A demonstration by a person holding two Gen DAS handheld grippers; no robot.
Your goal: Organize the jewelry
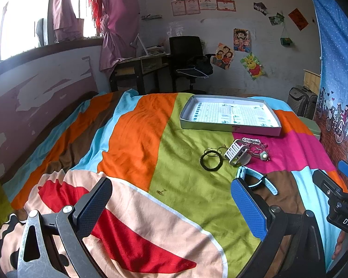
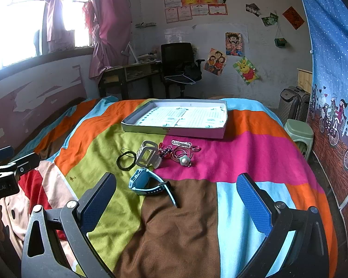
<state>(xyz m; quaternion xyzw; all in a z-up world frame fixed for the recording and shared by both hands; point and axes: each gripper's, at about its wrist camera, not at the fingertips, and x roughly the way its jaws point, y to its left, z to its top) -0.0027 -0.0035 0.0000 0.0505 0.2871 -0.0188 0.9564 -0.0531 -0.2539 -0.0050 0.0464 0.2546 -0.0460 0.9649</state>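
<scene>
1. The task is judged to be at its start: the shallow cardboard tray (image 2: pixel 174 132), lined with gridded paper, is seen empty at the far side of the striped bedspread (image 2: pixel 185 220).
2. The jewelry is found heaped just near of the tray: a blue rubbery watch (image 2: pixel 146 183), a black braided ring (image 2: pixel 126 159), thin wire hoops (image 2: pixel 182 151), a white slotted clip (image 2: pixel 147 154) and a white beaded strip (image 2: pixel 181 143).
3. The right gripper (image 2: pixel 176 206) is held wide open and empty, nearest the watch.
4. The left gripper (image 1: pixel 171 208) is likewise spread wide, gripping nothing.
5. Next, a reach to the watch is likely called for, with the pads closed across its stiff case.
</scene>
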